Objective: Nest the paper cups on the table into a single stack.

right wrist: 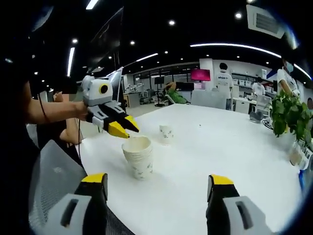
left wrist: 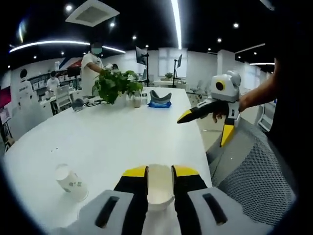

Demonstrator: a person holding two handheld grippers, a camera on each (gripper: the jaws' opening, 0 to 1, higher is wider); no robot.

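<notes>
A stack of white paper cups (right wrist: 138, 157) stands on the white table (right wrist: 220, 156) near its edge. In the left gripper view the stack's top cup (left wrist: 159, 192) sits between the jaws of my left gripper (left wrist: 160, 171), its sides against the pads. That gripper (right wrist: 128, 131) reaches in from the left, tips at the stack's rim. A single printed cup (left wrist: 71, 182) stands apart on the table, also visible beyond the stack (right wrist: 166, 133). My right gripper (right wrist: 158, 179) is wide open with nothing in it, back from the stack; it hovers off the table's edge (left wrist: 200, 133).
A potted plant (left wrist: 117, 85) and a blue object (left wrist: 160, 101) sit at the far end of the table. A grey mesh chair (left wrist: 254, 171) stands by the near edge. People stand at desks in the background. The person's forearm (right wrist: 49, 111) holds the left gripper.
</notes>
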